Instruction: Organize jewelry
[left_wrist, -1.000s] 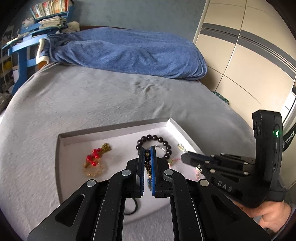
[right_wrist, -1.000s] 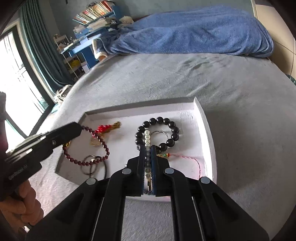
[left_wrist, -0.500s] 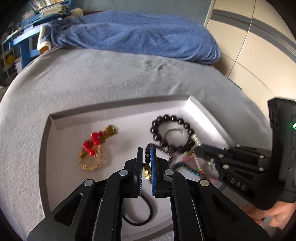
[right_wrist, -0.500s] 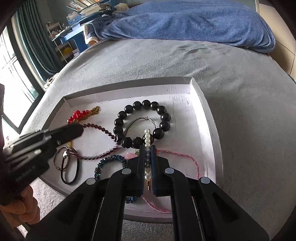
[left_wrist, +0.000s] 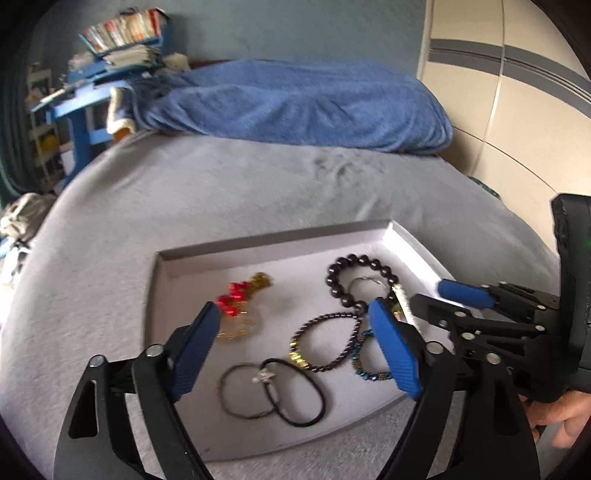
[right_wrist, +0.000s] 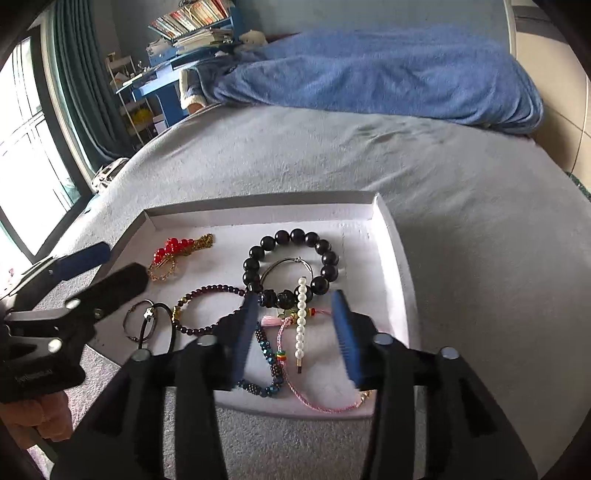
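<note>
A white tray (left_wrist: 413, 243) (right_wrist: 391, 236) lies on the grey bed and holds several pieces of jewelry. My left gripper (left_wrist: 295, 350) is open and empty above the dark red bead bracelet (left_wrist: 332, 325) (right_wrist: 207, 291) and black hair ties (left_wrist: 291, 398). My right gripper (right_wrist: 295, 332) is open and empty above the pearl hair clip (right_wrist: 301, 317), which lies flat in the tray. A black bead bracelet (right_wrist: 291, 258), a red and gold brooch (right_wrist: 173, 251), a blue bead bracelet (right_wrist: 267, 354) and a pink cord (right_wrist: 317, 402) also lie in the tray.
A blue blanket (right_wrist: 388, 70) lies at the far side of the bed. A blue shelf with books (right_wrist: 177, 40) stands at the back left, a window (right_wrist: 26, 147) at the left and a wardrobe (left_wrist: 517, 92) at the right.
Both grippers have opened and drawn back. The left let go of the dark red bead bracelet and the right let go of the pearl hair clip; both pieces now lie in the tray.
</note>
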